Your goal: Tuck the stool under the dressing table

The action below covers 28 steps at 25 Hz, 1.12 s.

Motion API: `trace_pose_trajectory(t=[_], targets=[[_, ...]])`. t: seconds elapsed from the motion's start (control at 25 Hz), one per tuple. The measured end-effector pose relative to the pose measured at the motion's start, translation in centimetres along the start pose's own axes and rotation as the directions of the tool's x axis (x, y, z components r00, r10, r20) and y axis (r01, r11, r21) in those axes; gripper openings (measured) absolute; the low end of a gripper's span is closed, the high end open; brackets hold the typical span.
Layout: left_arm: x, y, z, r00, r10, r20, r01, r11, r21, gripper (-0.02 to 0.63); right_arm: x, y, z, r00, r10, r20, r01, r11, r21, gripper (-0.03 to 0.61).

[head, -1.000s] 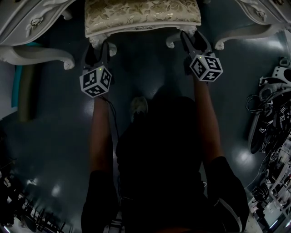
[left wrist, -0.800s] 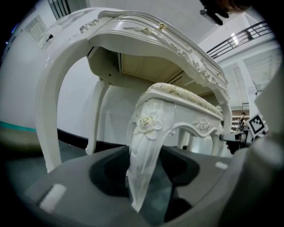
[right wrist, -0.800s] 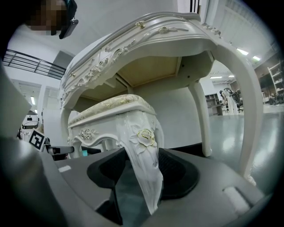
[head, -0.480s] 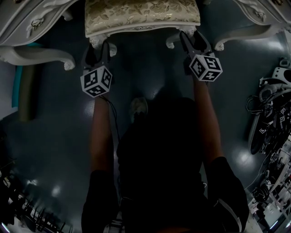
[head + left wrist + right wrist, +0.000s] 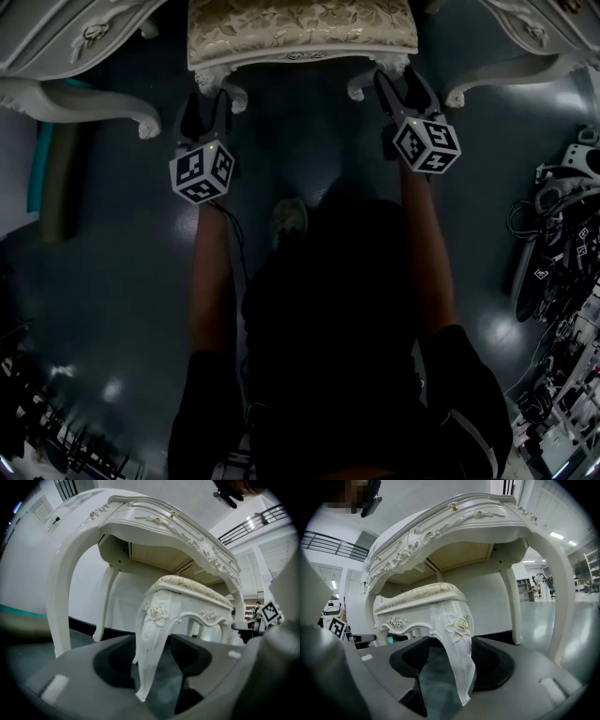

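Stool (image 5: 300, 33) placement is seen at the far edge of the head view: it stands between the two near legs of the dressing table (image 5: 66, 37), with the cushioned seat partly beneath the tabletop and its near edge and two near legs out in front. The stool's near-left leg (image 5: 151, 653) is straddled by the left gripper (image 5: 206, 101), whose fingers are set at a middling width with a slim gap visible on either side, so the leg is enclosed, not clamped. The near-right leg (image 5: 459, 663) is likewise enclosed by the right gripper (image 5: 401, 86), whose jaws have just been opening; the leg sits closer to the right-hand pad and no squeeze is evident. The job is judged nearly done, and the risks lie in any last push. With both holds this loose, the tapered, curved legs could slip out of the jaws — a shove would then land off-centre. If one side were driven harder than the other, the stool could be twisted and a carved corner knocked against the table's left leg (image 5: 84, 101) or right leg (image 5: 511, 80). On the glossy floor (image 5: 309, 150) a foot could also catch and the stool be tipped.
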<state>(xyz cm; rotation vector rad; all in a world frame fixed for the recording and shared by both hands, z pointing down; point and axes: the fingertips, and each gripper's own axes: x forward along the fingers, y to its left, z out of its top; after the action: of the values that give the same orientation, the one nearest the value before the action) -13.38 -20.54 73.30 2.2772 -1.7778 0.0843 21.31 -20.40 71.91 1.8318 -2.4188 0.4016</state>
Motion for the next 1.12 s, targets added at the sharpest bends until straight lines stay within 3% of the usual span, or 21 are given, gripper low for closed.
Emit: trace_pose_trajectory(t=[0.28, 0.6, 0.88, 1.12], targets=[[-1.5, -0.8, 0.7, 1.000, 0.000, -0.001, 0.000, 1.000, 0.010, 0.224, -1.5, 0.9, -0.2, 1.000, 0.002, -0.003, -0.002, 1.000, 0.008, 0.275], [-3.1, -0.7, 1.2, 0.999, 0.052, 0.012, -0.052, 0.999, 0.000, 0.012, -2.7, 1.5, -0.8, 1.000, -0.008, -0.019, 0.009, 1.000, 0.016, 0.209], [-3.0, -2.4, 1.8, 1.000, 0.004, 0.022, -0.004, 1.000, 0.027, 0.008, -2.5, 1.9, -1.2, 0.999, -0.018, -0.040, 0.019, 0.999, 0.031, 0.139], [-2.8, -3.3, 2.5, 1.000, -0.024, 0.013, 0.023, 1.000, 0.015, 0.008, -2.1, 1.9, -1.1, 0.997, -0.039, -0.062, 0.042, 0.998, 0.050, 0.031]])
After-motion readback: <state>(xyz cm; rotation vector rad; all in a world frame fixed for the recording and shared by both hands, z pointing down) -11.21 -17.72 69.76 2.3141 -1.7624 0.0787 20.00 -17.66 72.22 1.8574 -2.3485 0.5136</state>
